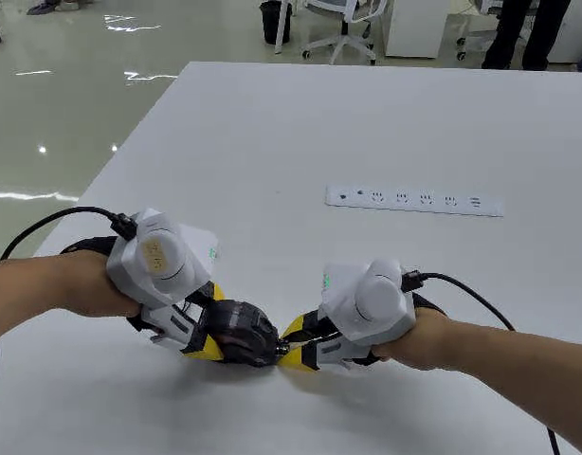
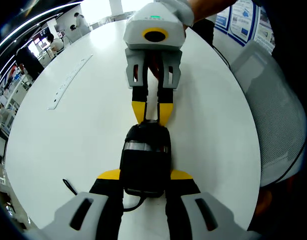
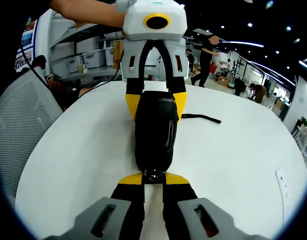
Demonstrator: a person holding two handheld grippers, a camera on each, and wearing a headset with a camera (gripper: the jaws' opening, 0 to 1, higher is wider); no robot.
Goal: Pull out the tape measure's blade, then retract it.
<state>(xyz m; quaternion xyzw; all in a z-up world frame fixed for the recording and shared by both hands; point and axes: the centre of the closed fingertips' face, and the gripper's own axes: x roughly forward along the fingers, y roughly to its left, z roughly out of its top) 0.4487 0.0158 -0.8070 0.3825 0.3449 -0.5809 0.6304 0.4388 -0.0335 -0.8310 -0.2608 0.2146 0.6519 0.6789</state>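
The black tape measure (image 1: pixel 242 329) lies on the white table (image 1: pixel 300 142) near its front edge. My left gripper (image 1: pixel 215 334) is shut on its case, one yellow-tipped jaw on each side. In the left gripper view the case (image 2: pixel 145 155) sits between my left gripper (image 2: pixel 145 175) jaws. From the right, my right gripper (image 1: pixel 289 347) meets the case's front, its jaws closed on the blade's end hook (image 3: pixel 152 174). In the right gripper view the right gripper (image 3: pixel 153 179) pinches that hook right at the case (image 3: pixel 154 127). No length of blade shows outside the case.
A white power strip (image 1: pixel 414 200) lies on the table beyond the grippers. The tape measure's black wrist strap (image 3: pixel 201 118) trails on the table behind the case. The table's left edge (image 1: pixel 101 180) drops to a shiny floor. Office chairs (image 1: pixel 343 24) stand past the far end.
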